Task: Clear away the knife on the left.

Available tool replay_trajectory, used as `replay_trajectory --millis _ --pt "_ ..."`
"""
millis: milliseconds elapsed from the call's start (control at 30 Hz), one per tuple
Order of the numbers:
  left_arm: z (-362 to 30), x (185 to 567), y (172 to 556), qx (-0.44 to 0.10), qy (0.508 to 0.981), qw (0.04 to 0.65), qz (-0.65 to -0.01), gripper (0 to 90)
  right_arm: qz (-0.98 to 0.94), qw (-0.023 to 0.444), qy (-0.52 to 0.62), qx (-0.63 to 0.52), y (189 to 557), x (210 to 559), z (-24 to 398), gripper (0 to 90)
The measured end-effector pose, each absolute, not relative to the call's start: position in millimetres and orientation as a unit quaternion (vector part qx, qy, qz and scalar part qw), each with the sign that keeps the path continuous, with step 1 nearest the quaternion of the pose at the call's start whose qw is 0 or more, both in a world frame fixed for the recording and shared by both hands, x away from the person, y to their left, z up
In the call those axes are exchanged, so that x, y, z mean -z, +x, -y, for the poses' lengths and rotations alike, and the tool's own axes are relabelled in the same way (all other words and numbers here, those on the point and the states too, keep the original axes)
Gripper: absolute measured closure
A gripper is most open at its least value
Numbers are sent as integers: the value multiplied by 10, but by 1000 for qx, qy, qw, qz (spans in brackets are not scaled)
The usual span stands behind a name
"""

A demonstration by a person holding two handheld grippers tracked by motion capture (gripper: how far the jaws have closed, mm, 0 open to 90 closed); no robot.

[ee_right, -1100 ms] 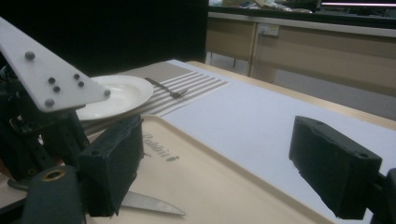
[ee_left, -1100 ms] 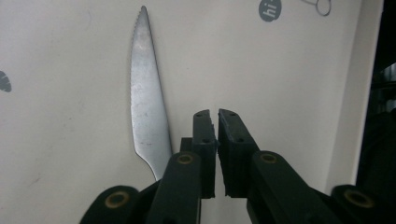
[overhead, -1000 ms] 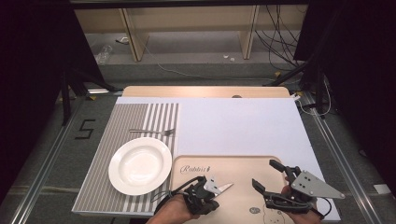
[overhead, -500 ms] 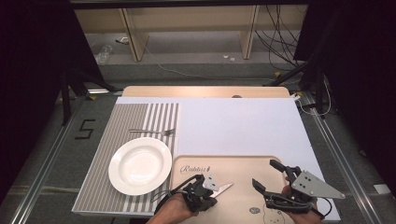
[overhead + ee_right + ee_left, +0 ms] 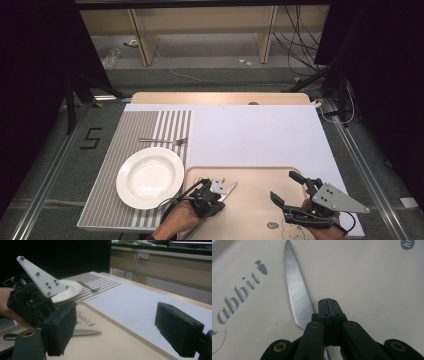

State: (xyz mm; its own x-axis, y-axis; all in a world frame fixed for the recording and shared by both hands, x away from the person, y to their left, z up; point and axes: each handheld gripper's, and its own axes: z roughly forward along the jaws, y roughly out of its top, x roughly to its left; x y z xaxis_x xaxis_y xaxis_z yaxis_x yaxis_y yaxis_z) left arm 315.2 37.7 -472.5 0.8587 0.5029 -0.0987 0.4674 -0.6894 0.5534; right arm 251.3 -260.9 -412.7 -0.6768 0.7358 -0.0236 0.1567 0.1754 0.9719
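A serrated knife [image 5: 297, 297] lies in the beige tray [image 5: 260, 175] beside the left hand-held gripper [image 5: 216, 192], jaws together, while the right hand-held gripper [image 5: 290, 187] gapes over bare tray.

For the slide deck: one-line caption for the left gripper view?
Left gripper, jaws closed, beside a serrated knife lying on the beige tray printed "Rabbit".

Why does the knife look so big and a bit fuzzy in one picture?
In the left gripper view the camera sits very near the knife, so its blade looms large and soft-edged; in the high view the knife is small on the tray, with dark surroundings.
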Motion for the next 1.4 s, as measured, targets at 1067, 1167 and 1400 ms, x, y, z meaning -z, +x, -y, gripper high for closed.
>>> replay_trajectory --millis 1067,1167,1400 --pt "-773 4704 3353 -57 904 267 -329 896 -724 260 305 -562 2508 4127 2604 187" --pt "-810 4700 3360 -58 903 263 -333 896 -723 260 304 -563 2507 4127 2605 188" --pt "-901 4687 3378 -60 905 251 -338 896 -724 259 304 -562 2505 4125 2606 188"
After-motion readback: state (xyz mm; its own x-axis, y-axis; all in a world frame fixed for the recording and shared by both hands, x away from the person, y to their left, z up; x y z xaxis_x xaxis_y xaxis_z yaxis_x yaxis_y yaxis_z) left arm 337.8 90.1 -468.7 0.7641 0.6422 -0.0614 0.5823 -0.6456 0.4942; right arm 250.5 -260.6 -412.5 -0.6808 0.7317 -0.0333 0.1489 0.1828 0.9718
